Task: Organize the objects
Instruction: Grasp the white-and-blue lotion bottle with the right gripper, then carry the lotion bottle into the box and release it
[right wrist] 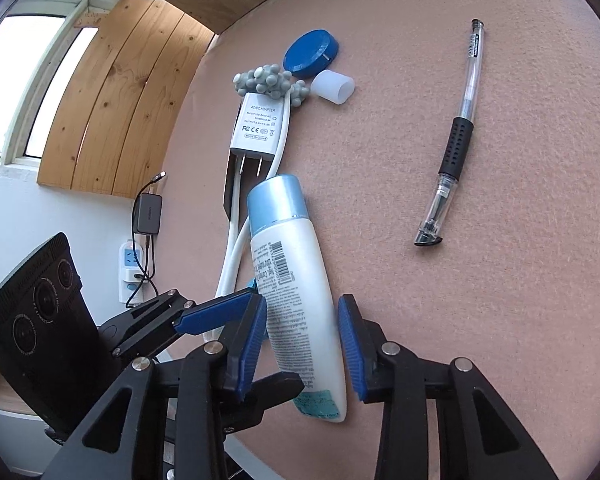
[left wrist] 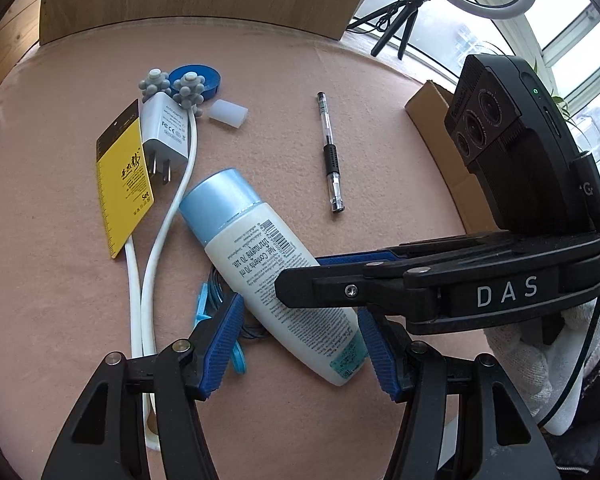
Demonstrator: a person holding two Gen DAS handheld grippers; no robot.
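Straddling the bottle (right wrist: 296,280) with jaws parted, both grippers crowd together beside the adapter (right wrist: 256,128) and pen (right wrist: 456,140).

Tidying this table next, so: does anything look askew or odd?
The bottle lies on its side, slanting across the white cord. The pen has no cap on its tip. Nothing is spilled.

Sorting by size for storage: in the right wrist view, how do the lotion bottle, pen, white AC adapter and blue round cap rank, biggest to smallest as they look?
1. Lotion bottle, though it lies nearest the camera.
2. Pen.
3. White AC adapter.
4. Blue round cap, but it lies farthest away, so its rank against the adapter is unsure.
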